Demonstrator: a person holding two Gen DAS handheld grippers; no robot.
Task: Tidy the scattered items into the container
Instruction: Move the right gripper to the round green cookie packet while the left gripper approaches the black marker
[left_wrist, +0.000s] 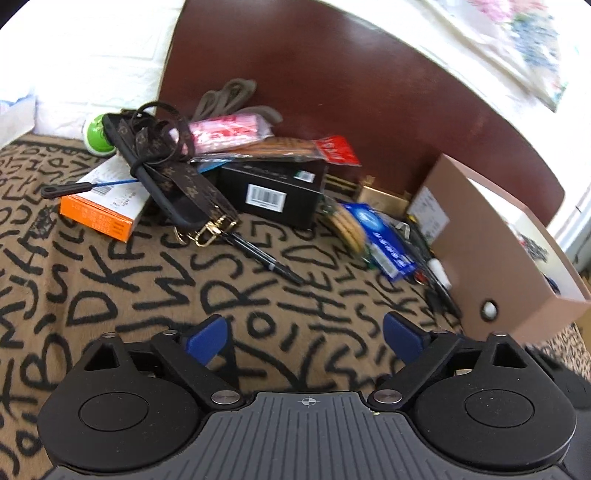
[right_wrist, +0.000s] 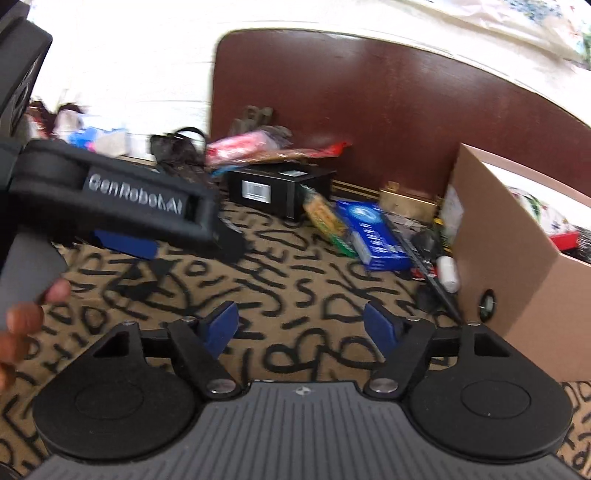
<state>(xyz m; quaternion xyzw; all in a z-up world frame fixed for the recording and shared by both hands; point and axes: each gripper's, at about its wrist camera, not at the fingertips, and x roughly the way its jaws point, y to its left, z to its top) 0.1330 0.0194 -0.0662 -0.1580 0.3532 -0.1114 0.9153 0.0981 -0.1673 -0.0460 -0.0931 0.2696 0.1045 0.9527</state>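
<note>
Scattered items lie on a tan blanket with black letters (left_wrist: 147, 295): a black barcode box (left_wrist: 273, 192) (right_wrist: 280, 188), an orange-and-white box (left_wrist: 103, 210), a brown patterned strap (left_wrist: 173, 173), a pink packet (left_wrist: 225, 133), a blue box (left_wrist: 384, 240) (right_wrist: 373, 232), a biscuit pack (left_wrist: 347, 225) and a black pen (left_wrist: 266, 258). The brown cardboard container (left_wrist: 491, 266) (right_wrist: 517, 266) stands at the right with things inside. My left gripper (left_wrist: 304, 332) is open over bare blanket, short of the pile. My right gripper (right_wrist: 301, 325) is open too, with nothing between its pads.
A dark red headboard (left_wrist: 351, 85) rises behind the pile. A green-and-white object (left_wrist: 96, 134) sits at the back left. A gold box (left_wrist: 384, 199) and a small white bottle (left_wrist: 439, 271) lie beside the container. A person's fingers (right_wrist: 22, 317) hold the left gripper body (right_wrist: 129, 199).
</note>
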